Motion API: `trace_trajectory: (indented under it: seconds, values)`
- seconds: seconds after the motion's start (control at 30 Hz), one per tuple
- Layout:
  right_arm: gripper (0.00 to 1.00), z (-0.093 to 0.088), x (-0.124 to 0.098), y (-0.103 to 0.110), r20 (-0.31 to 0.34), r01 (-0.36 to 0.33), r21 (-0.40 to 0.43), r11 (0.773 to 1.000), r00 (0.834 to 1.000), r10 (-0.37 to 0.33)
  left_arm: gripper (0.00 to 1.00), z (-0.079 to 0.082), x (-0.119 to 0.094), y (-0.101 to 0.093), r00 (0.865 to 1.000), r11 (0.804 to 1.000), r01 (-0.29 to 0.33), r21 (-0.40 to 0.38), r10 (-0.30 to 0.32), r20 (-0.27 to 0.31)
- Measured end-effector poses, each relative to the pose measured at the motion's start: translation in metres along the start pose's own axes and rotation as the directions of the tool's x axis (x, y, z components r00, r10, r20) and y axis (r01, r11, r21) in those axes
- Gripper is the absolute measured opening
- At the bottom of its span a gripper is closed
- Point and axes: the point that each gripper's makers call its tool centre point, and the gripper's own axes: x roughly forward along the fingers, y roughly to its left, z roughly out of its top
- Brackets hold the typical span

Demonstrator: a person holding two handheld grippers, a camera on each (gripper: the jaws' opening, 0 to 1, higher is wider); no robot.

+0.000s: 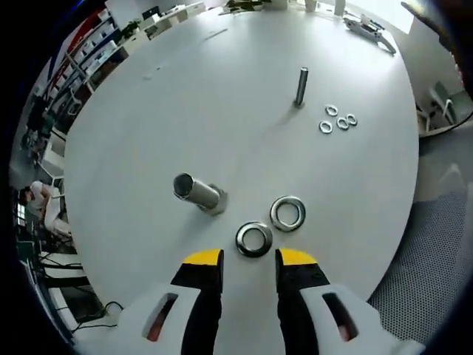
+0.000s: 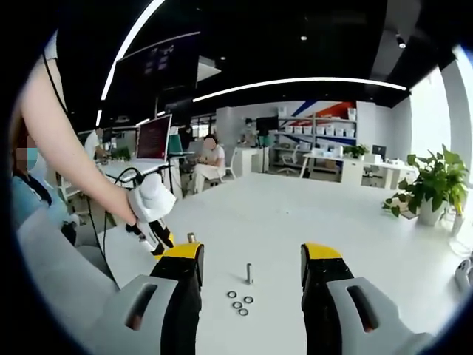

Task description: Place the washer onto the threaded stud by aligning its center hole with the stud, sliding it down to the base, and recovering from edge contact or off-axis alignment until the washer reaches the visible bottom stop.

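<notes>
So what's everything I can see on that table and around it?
Large washers: two, silver, side by side in front of the left claw.
Large stud: one, silver, on the table beside them.
Small stud: one, grey, upright, farther off.
Small washers: four, silver, clustered beside the small stud.
Table: one, white, round.
Potted plant: one, green, at the room's edge.
Left claw: yellow-tipped, open, empty.
Right claw: yellow-tipped, open, empty.

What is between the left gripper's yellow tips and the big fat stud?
Just bare white table between the left gripper and the large stud, in the left gripper view.
</notes>
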Motion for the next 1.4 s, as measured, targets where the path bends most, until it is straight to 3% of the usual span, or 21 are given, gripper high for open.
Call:
trace_trajectory:
  seconds: [0.27, 0.8, 1.07, 1.4]
  values:
    - [0.55, -0.001, 0.000, -0.001, -0.004, 0.000, 0.011, 1.000, 1.000, 0.000, 0.28, -0.004, 0.012, -0.001, 0.999, 1.000, 0.024, 0.016, -0.024, -0.037]
    - [0.56, 0.000, 0.000, -0.003, 0.005, 0.000, 0.046, 0.999, 1.000, 0.000, 0.27, 0.001, 0.022, -0.004, 0.997, 0.998, 0.049, 0.039, -0.047, -0.058]
    - [0.56, 0.001, 0.000, -0.002, 0.012, -0.006, 0.062, 0.998, 1.000, 0.005, 0.22, 0.002, 0.024, -0.006, 0.994, 0.996, 0.084, 0.006, -0.084, -0.064]
    - [0.56, -0.002, 0.001, -0.002, 0.000, -0.008, 0.065, 0.998, 1.000, 0.008, 0.22, 0.002, 0.025, -0.009, 0.992, 0.997, 0.083, 0.011, -0.081, -0.095]
